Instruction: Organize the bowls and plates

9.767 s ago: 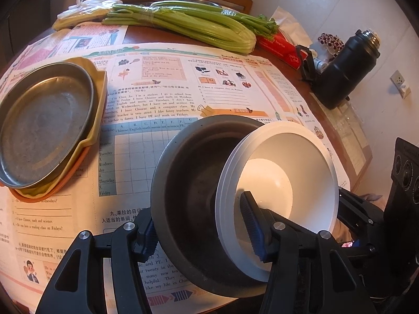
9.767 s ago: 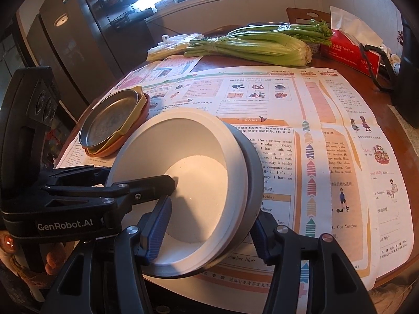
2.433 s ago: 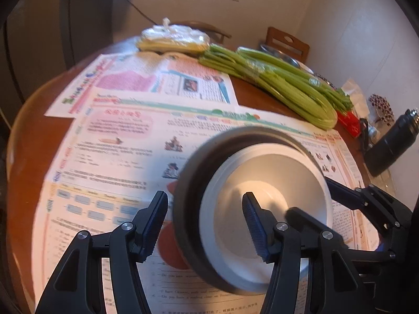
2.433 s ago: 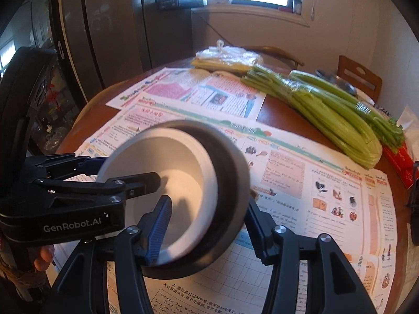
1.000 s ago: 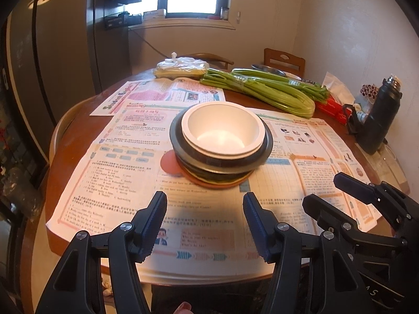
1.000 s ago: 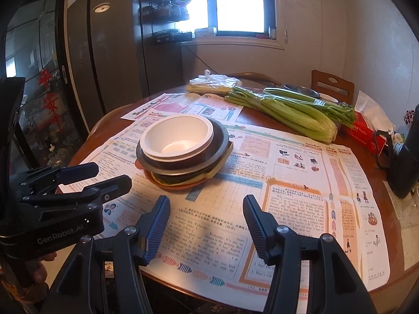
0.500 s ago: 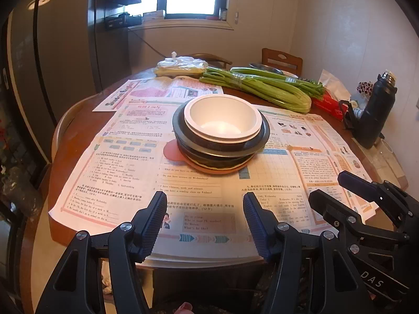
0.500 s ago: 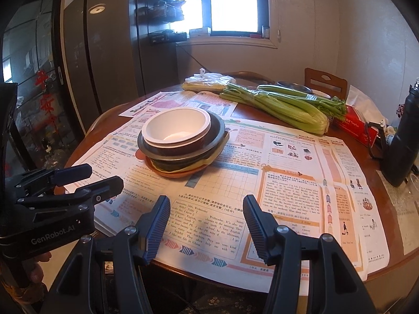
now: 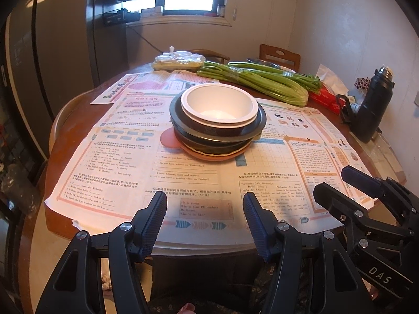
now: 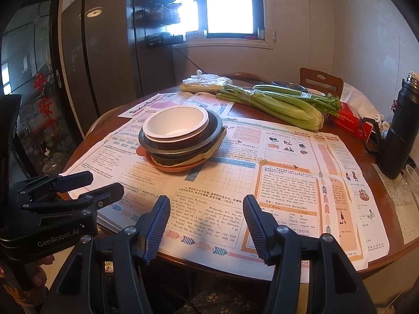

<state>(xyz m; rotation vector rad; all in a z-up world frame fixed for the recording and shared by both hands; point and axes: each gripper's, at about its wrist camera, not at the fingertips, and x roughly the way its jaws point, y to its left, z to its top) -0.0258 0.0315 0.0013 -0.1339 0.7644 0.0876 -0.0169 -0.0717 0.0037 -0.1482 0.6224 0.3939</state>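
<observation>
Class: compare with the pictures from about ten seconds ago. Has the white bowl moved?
Yes. The white bowl was held tilted in the grippers near the table edge; now it rests upright atop the plate stack, nearer the celery.

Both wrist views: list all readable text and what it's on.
"GenRobot.AI": black body of the left claw.
"DAS": black body of the right claw.
"Wednesday", "Monday", "Friday": printed paper sheets covering the round wooden table.
Other sheet print, red tissue box lettering: too small.
</observation>
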